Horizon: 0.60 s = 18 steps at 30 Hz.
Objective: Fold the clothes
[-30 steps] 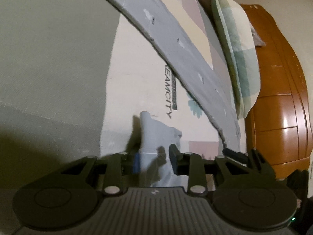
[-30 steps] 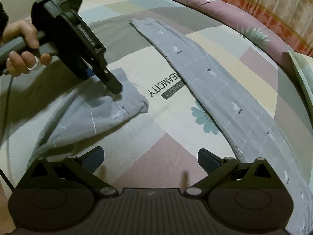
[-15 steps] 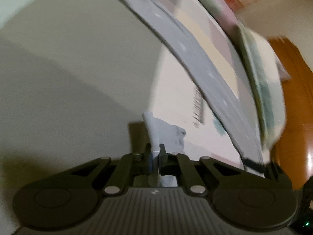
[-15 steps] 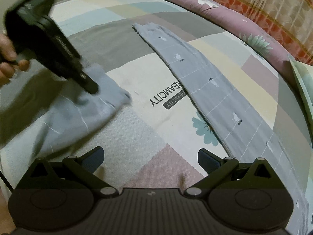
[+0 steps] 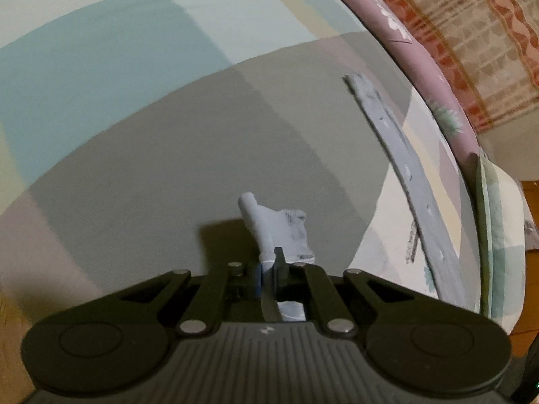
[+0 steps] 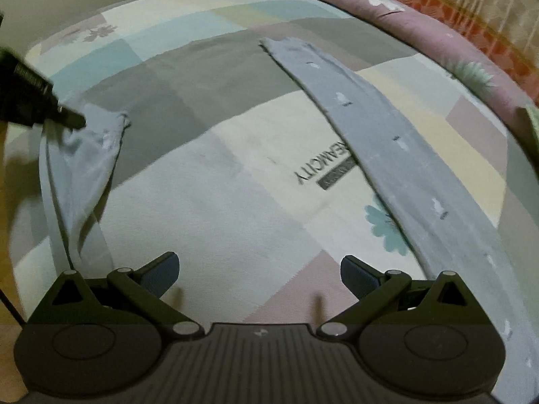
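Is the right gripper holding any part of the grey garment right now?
No, the right gripper hovers with its jaws wide apart over bare bedspread, nothing between them.

Printed on cream patch of bedsheet (image 6: 235, 181), upside down in right wrist view: dark letters "…EAMCITY" (image 6: 320, 165), first letters hidden under edge of grey garment strip (image 6: 397, 155). Just beside lettering: small grey label bar, text too small to read. Nothing else legible.

Bedroom: patchwork bedsheet (image 6: 235, 202), pillow (image 5: 498, 235)
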### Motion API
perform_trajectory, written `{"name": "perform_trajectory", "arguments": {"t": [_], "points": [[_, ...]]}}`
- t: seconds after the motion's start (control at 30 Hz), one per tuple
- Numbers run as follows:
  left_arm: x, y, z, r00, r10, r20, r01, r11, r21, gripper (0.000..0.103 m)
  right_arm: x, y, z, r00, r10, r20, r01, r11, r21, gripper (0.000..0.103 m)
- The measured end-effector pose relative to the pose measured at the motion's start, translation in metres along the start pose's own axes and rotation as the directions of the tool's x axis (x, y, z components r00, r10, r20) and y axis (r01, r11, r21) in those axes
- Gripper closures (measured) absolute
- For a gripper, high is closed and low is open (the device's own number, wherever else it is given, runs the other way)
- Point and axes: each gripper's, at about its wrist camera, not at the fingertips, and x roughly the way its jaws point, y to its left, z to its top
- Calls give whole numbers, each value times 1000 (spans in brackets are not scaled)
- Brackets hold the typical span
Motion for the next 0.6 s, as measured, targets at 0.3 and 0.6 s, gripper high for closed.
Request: {"name": "perform_trajectory", "arguments": {"t": [0.3,0.6], "points": [[-12,37,-22,998,28,49,-23,996,-89,98,12,32,24,960,273,-56,-276,960,-53,0],[-10,57,-28,997,-18,71,28,989,-147,96,64,59,47,836,507,-208,-517,856,7,0]]}}
